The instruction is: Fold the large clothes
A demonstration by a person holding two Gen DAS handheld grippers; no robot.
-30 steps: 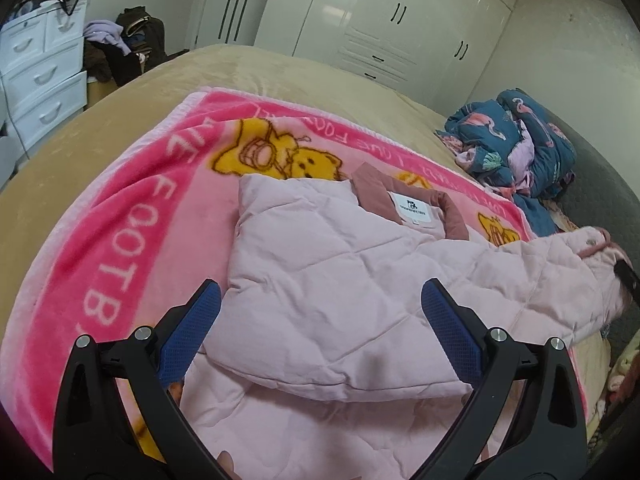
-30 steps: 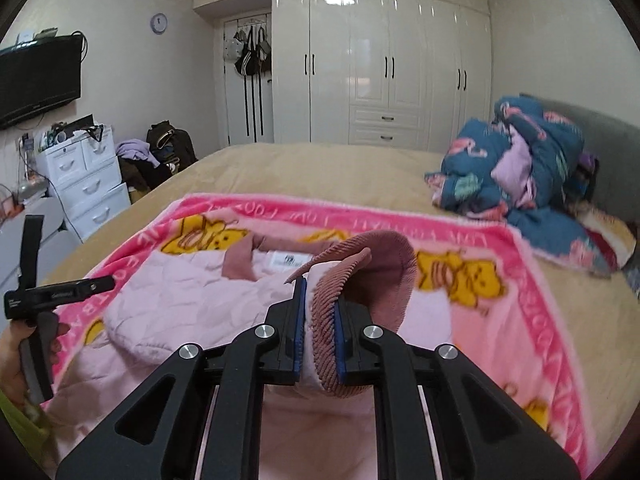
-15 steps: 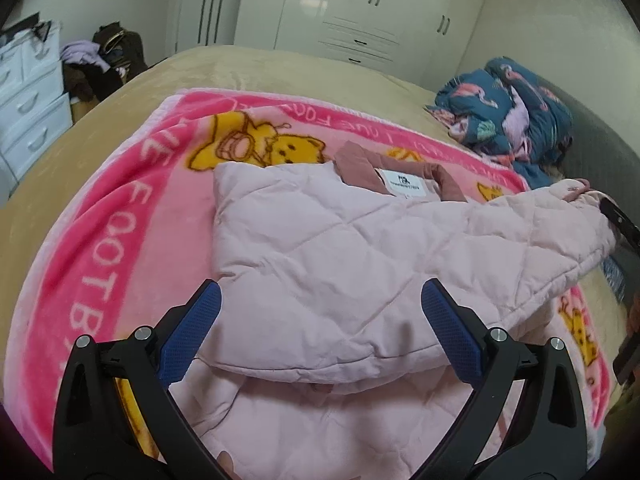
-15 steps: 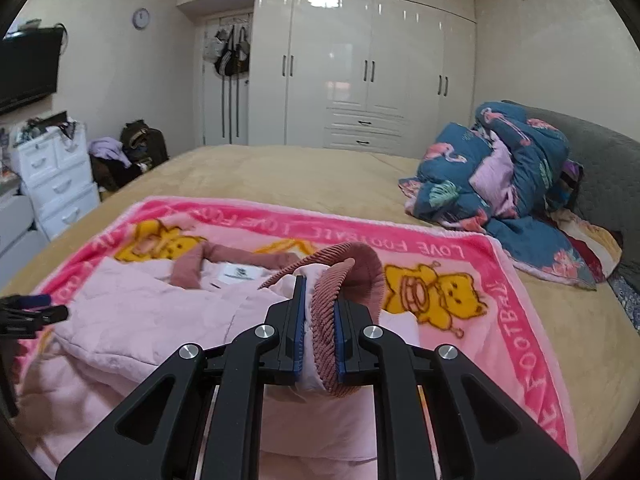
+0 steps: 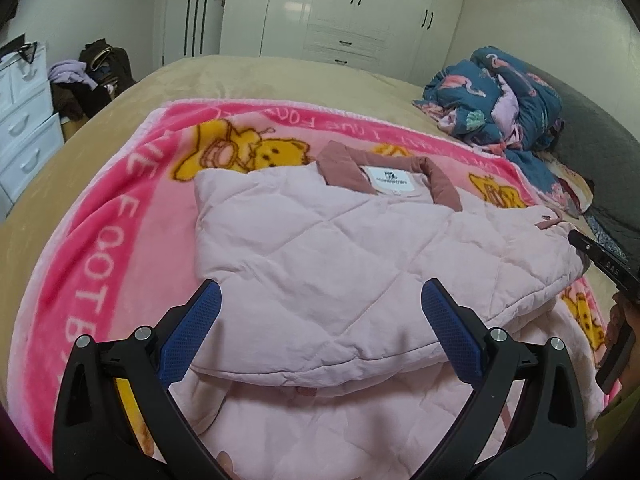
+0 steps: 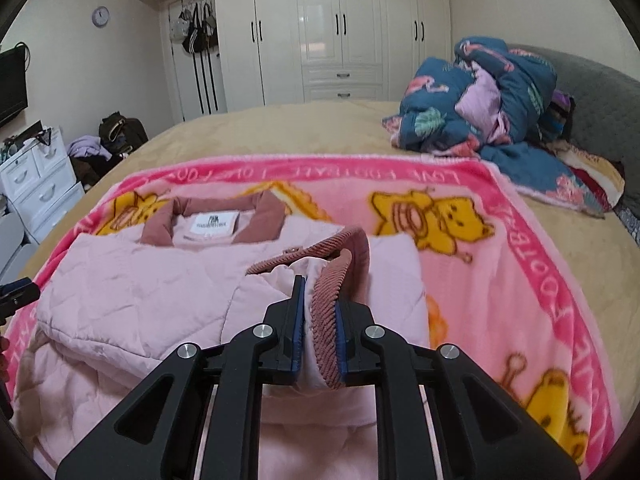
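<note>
The right gripper is clamped on the ribbed, dusty-rose cuff of a pale pink quilted jacket, the sleeve drawn across the garment's body. The left gripper hovers over the jacket's lower half with its blue-padded jaws spread wide, holding nothing. The jacket lies face up on a bright pink cartoon-bear blanket — its rose collar and white label toward the far edge, one side already folded inward. The blanket covers part of a tan bed. A heap of dark blue flamingo-print bedding sits near the grey headboard — white wardrobes line the far wall.
</note>
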